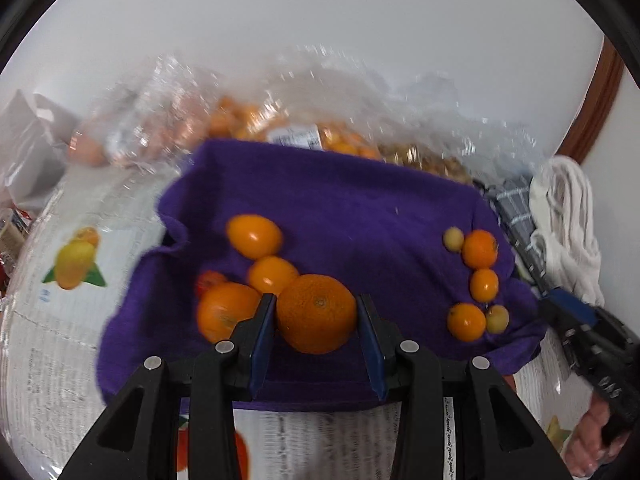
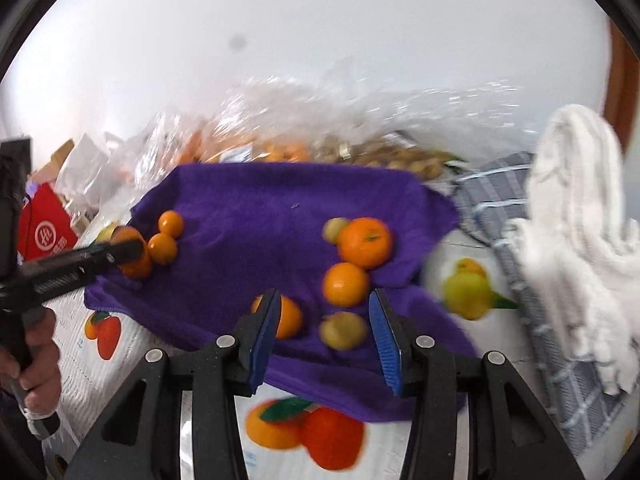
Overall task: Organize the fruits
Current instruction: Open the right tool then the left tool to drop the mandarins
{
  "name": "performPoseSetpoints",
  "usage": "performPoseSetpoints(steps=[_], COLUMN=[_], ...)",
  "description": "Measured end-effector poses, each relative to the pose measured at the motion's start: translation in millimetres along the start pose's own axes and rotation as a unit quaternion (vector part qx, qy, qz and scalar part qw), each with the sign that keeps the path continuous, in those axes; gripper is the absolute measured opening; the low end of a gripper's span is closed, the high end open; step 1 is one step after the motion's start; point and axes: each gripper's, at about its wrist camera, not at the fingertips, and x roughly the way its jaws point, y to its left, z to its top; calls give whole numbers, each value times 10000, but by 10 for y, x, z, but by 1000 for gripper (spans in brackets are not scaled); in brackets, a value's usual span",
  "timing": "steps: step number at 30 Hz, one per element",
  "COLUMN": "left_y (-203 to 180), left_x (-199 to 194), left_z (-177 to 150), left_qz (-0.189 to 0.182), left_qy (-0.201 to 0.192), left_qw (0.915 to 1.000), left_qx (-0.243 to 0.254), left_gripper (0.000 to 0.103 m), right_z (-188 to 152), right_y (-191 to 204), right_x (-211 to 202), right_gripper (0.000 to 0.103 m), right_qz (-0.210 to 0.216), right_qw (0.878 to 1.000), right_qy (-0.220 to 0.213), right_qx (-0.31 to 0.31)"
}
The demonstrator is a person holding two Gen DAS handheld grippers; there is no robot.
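Note:
A purple cloth (image 1: 340, 200) lies on a printed fruit box and carries two groups of fruit. My left gripper (image 1: 317, 312) is shut on a large orange (image 1: 316, 314) at the left group, beside another orange (image 1: 224, 314), two kumquats (image 1: 254, 236) and a small red fruit (image 1: 208, 280). The right group (image 1: 480, 248) holds small oranges and pale green fruits. My right gripper (image 2: 324, 320) is open above the right group, its jaws around a yellow-green fruit (image 2: 344, 330), with an orange (image 2: 286, 316) by the left finger and oranges (image 2: 346, 283) beyond.
Clear plastic bags of fruit (image 1: 280, 120) lie behind the cloth. A white towel (image 2: 576, 220) and a checked grey cloth (image 2: 500, 200) lie at the right. A red carton (image 2: 44, 228) and paper sit at the left. The box (image 2: 120, 360) is printed with fruit pictures.

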Motion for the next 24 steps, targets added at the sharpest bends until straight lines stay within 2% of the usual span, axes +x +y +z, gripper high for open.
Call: performPoseSetpoints(steps=[6,10,13,15,17,19,24], left_y=[-65,-60,-88,-92,-100,-112,-116], left_x=[264,331,351,289,158,-12,-510], left_z=[10,19,4,-3,-10,-16,-114], left_qz=[210,236,237,218,174,161,190], left_qy=[388,437,522,487,339,159,-161], left_qw=[9990,9987,9984,9986,9993,9997,9991], left_qx=[-102,-123,-6,21,50,136,355], left_gripper=[38,38,43,51,63,69,74], right_z=[-75,-121,-148,-158,-170,-180,-184], right_y=[-228,-216,-191,-165,-138,-110,11], right_x=[56,147,161,157,121,49,-299], right_gripper=[45,45,45,45,45,45,45], right_qz=[-150,-141,-179,-207,-226,-239,-406], right_qw=[9996,9995,9995,9993,9993,9992,9990], right_qy=[146,211,237,272,289,294,145], right_qx=[184,184,145,117,104,109,65])
